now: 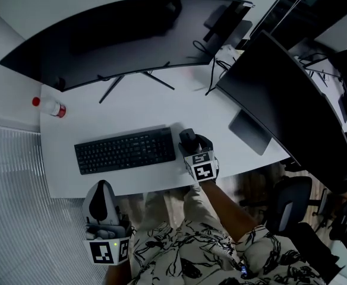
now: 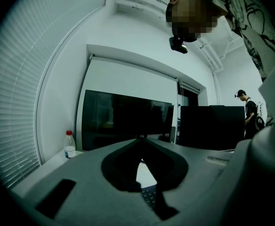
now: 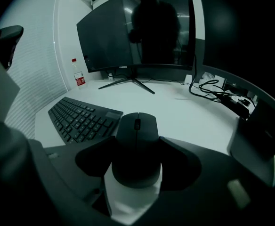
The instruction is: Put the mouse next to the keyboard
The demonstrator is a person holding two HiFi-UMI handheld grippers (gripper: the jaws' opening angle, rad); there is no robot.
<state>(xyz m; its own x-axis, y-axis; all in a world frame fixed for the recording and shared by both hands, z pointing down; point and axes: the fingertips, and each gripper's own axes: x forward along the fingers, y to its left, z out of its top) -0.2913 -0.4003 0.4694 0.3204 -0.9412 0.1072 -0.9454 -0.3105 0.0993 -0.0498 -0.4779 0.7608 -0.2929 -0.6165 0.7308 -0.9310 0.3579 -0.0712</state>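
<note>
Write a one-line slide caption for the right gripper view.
Right gripper holds the black mouse on the white desk, beside the keyboard's right end, with a curved monitor behind.

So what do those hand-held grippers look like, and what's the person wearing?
The left hand-held gripper and right hand-held gripper are each a grey shell, dark inside the jaws, carrying a cube printed with black-and-white square markers. The person wears a white garment with a black leafy print.
</note>
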